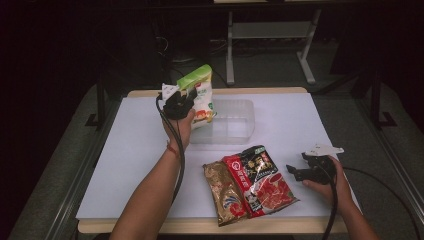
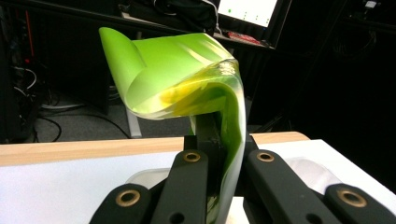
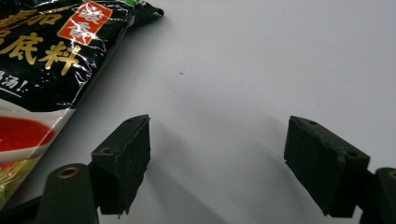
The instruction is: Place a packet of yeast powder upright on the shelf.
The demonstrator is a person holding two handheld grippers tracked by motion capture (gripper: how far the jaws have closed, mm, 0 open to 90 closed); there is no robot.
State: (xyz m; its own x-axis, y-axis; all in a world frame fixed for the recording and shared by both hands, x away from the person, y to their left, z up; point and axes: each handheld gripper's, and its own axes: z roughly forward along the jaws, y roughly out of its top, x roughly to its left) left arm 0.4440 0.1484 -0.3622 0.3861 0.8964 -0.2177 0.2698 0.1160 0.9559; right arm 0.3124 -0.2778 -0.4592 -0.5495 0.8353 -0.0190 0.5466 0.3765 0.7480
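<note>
My left gripper (image 1: 186,100) is shut on a green and white snack bag (image 1: 200,95), held up just left of a clear plastic tub (image 1: 227,122). In the left gripper view the bag's green top (image 2: 182,74) curls over above the closed jaws, pinched at my left gripper (image 2: 224,158). My right gripper (image 1: 294,171) rests open near the table's front right, its jaws pointing left toward a red and black packet (image 1: 262,180). In the right gripper view my right gripper (image 3: 217,149) has only bare white table between its pads, and the black packet (image 3: 51,51) lies at the upper left.
A brown and gold packet (image 1: 225,192) lies partly under the red and black one near the front edge. The white table top (image 1: 135,150) ends in a wooden rim. Dark floor and a desk frame (image 1: 305,55) lie beyond the far edge.
</note>
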